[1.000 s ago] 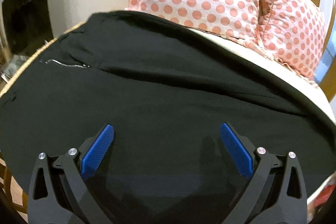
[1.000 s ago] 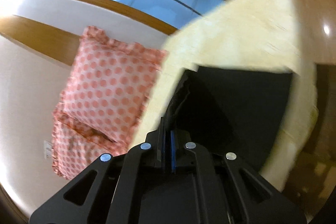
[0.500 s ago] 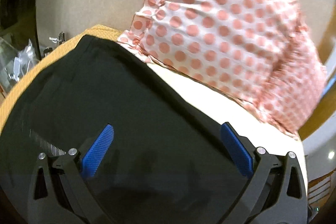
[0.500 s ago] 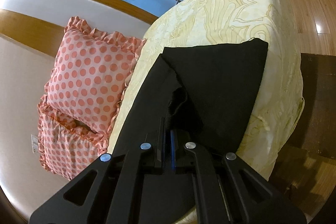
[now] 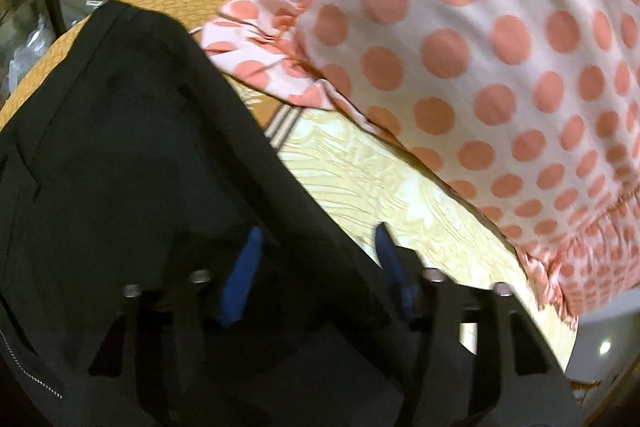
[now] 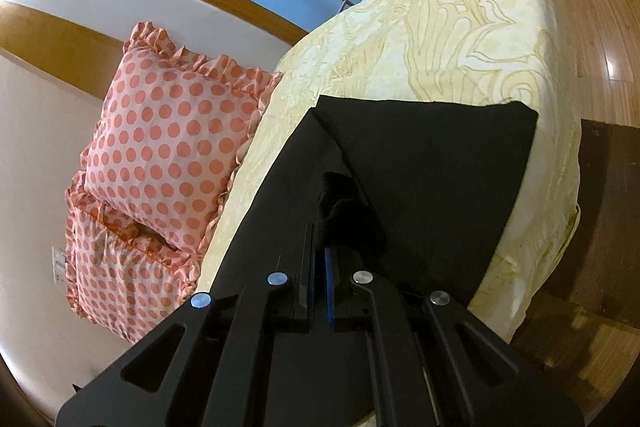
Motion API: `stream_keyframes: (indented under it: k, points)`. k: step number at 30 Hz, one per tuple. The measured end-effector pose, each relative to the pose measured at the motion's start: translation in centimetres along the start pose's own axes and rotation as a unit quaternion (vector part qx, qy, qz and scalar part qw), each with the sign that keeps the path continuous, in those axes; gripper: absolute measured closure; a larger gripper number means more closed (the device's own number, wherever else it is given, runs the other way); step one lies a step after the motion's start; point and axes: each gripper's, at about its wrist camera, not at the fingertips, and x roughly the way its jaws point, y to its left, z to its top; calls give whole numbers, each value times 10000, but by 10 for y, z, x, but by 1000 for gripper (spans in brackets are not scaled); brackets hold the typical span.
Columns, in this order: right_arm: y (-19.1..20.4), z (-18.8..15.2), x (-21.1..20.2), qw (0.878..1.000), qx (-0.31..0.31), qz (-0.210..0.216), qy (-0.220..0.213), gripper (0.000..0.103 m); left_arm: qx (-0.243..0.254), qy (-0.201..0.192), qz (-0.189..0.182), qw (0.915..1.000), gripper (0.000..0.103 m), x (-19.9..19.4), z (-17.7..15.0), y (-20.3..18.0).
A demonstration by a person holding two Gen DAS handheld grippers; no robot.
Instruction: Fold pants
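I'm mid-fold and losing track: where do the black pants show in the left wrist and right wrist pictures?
Left wrist: the black pants fill the left and lower picture, their edge running between the open left gripper fingers.
Right wrist: the pants lie centre and right on the cream bedspread, pinched by the shut right gripper.
Shared landmark: the polka-dot pillow.
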Motion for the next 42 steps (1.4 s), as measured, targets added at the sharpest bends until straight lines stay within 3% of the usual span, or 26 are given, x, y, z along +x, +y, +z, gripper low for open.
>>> stream_keyframes:
  k: [1,2,5,9,14,16,19,24,29,34,35,37,38,39,40,41,42]
  points:
    - [1,1,0,10000,-18,5,-1,99,13,-45,-7,10000,76,-1,0,3]
    - [1,1,1,10000,-36,10,-6,99,26,-24,-45,10000,84,-3,-3,7]
    - [3,3,1,10000,-88,19,-35,99,38,-173,-102,9998,89,-21,-16,20]
    - [4,11,-3,9998,-124,12,-151,99,287,-595,-189,9976,93,-73,-50,31]
    - [12,27,-14,9988,-268,-24,-411,99,443,-1291,-565,9890,93,-172,-131,68]
    - [13,33,-18,9983,-262,-38,-516,99,419,-1530,-554,9858,93,-200,-170,83]
    - [6,38,-17,9984,-115,-107,-538,99,311,-1735,-468,9832,93,-214,-226,112]
    - [-5,36,-5,9985,1,-409,-363,99,-346,-1591,-316,9862,94,-186,-286,143]
    - [-6,40,-14,9991,111,-205,-343,99,-399,-1931,-355,9797,95,-190,-300,149]
    - [-6,40,-13,9992,110,-263,-291,99,-488,-1784,-456,9817,91,-182,-290,151]
    - [-6,39,-12,9992,117,-260,-290,99,-557,-1762,-486,9816,87,-181,-288,152]
    - [-5,40,-12,9992,102,-260,-293,99,-713,-1757,-589,9801,68,-181,-283,159]
    - [-5,39,-12,9992,102,-254,-289,99,-792,-1816,-616,9782,66,-183,-280,163]
    - [-4,40,-11,9993,81,-234,-280,99,-839,-1867,-625,9768,66,-184,-278,166]
    - [-2,40,-12,9994,43,-209,-272,99,-884,-1918,-627,9754,75,-185,-274,169]
    - [0,40,-12,9995,30,-182,-274,99,-945,-1947,-609,9744,93,-187,-272,171]
    - [3,41,-16,9995,12,-94,-288,99,-961,-1967,-676,9734,93,-190,-272,173]
